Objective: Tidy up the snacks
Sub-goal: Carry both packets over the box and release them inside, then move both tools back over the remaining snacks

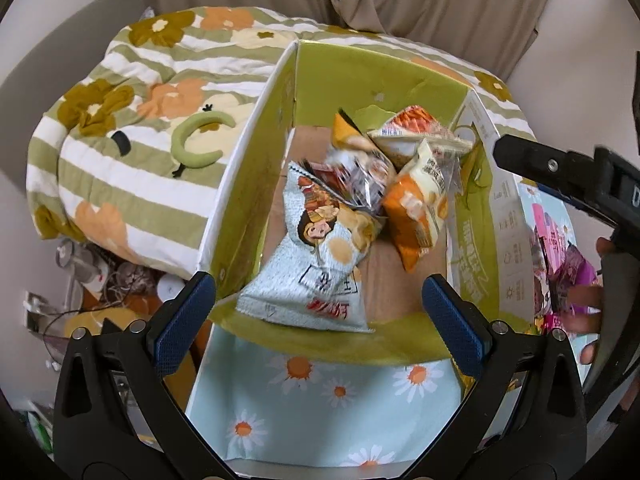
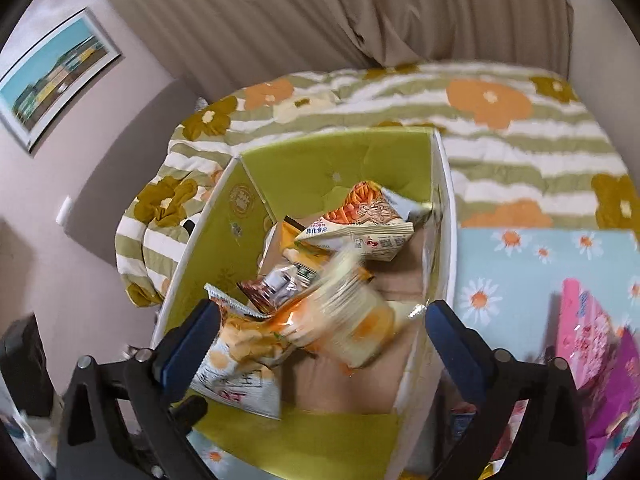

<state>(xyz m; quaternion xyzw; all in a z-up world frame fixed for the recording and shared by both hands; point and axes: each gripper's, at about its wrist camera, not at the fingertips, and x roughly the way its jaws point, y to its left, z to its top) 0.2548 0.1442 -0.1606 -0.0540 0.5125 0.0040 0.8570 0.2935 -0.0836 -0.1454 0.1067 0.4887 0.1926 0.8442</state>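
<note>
Cardboard forms the container for this job: an open green-lined box [image 1: 256, 184] sits on a daisy-print sheet [image 1: 320, 396], with a striped floral quilt [image 1: 132, 128] on its left and far sides. I read the upright flaps as the reason it serves as the collection point, since they keep loose packets from sliding off the soft bedding.

Right gripper [image 2: 322, 330]: jaws spread wide, nothing pinched. An orange-and-cream snack packet [image 2: 348, 320] lies between and just beyond the fingers, blurred, inside the box; I judge it free of the pads. In the left wrist view its long axis runs near-to-far, leaning slightly right, near the right wall.

Left gripper [image 1: 318, 308]: jaws spread, empty, hanging over the near wall of the box.

A pale blue packet [image 1: 316, 264] lies with its long axis near-to-far, one sealed end against the near wall. A carrot-print packet [image 2: 360, 220] rests at the far end, tilted on others.

Pink packets [image 2: 596, 332] lie outside the box on the right, on the sheet. I judge these still to be collected.
</note>
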